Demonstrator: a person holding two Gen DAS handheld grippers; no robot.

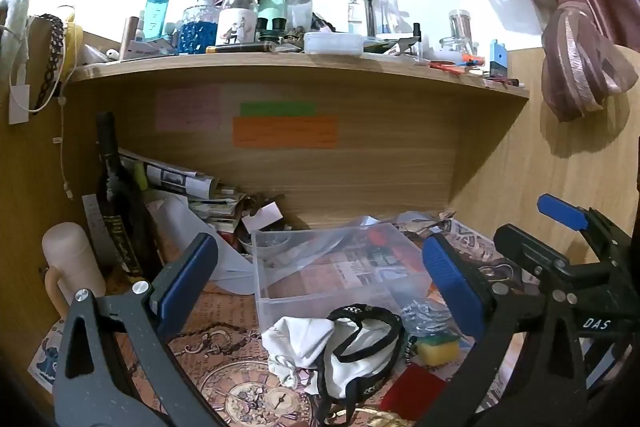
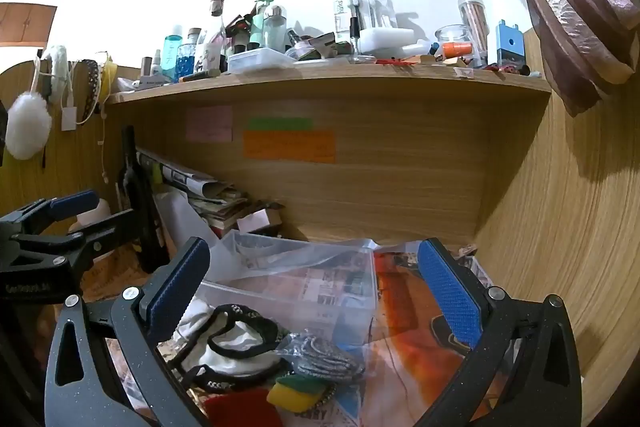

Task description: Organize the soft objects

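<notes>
A white cloth with black trim lies on the patterned desk mat, in front of a clear plastic box. Beside it lie a grey mesh scrubber, a yellow-green sponge and a red cloth. My left gripper is open above the white cloth. My right gripper is open above the same pile: white cloth, scrubber, sponge, red cloth, clear box. Neither holds anything.
A wooden shelf crowded with bottles and jars runs overhead. A dark bottle, stacked papers and a cream flask stand at the left. A pink curtain hangs at the right. A wooden wall closes the right side.
</notes>
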